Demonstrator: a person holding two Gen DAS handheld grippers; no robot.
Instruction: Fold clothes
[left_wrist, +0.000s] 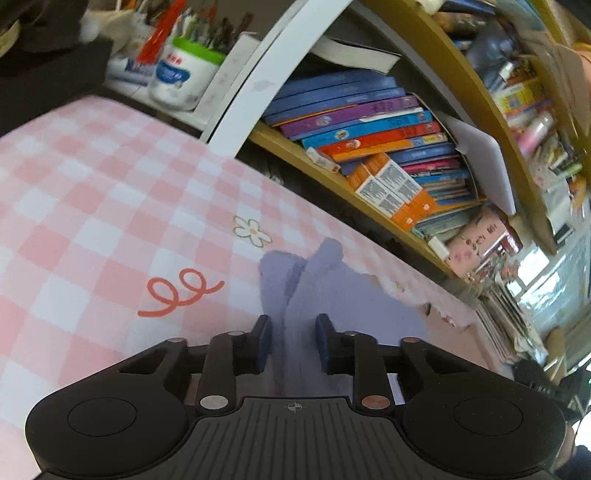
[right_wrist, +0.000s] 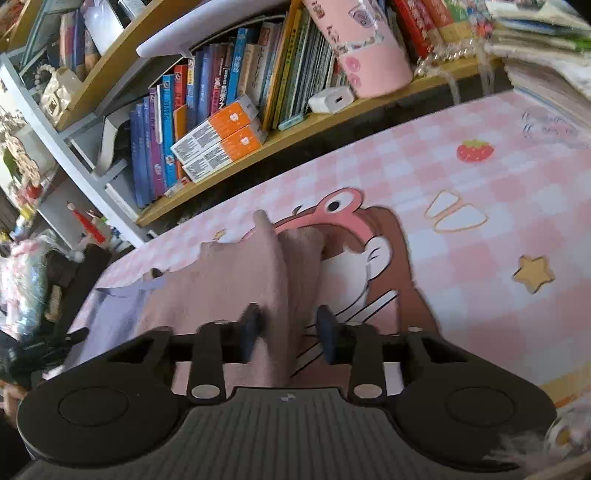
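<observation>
pink-and-white checked cloth (left_wrist: 92, 192) covers the whole work surface, printed with a daisy, a red squiggle, a strawberry (right_wrist: 474, 150), a star and a large cartoon animal. behind it runs a wooden bookshelf (left_wrist: 332, 181) packed with upright and leaning books (right_wrist: 177, 122), two orange boxes (right_wrist: 221, 140) lying in front of them, a pink patterned container (right_wrist: 365, 48) and a small white charger (right_wrist: 330, 99). the garment (right_wrist: 229, 280), soft fabric that reads lilac in the left wrist view and pinkish in the right, lies on the checked cloth near the shelf edge, bunched into raised folds running away from both cameras. the left gripper (left_wrist: 293, 341) has a ridge of the lilac cloth standing up between its blue-padded fingers (left_wrist: 263, 338); a gap shows on either side, so i cannot tell whether the jaws are pinching it. the right gripper (right_wrist: 288, 332) likewise straddles a lifted fold, its pads apart from the fabric on the right side, grip unclear.
</observation>
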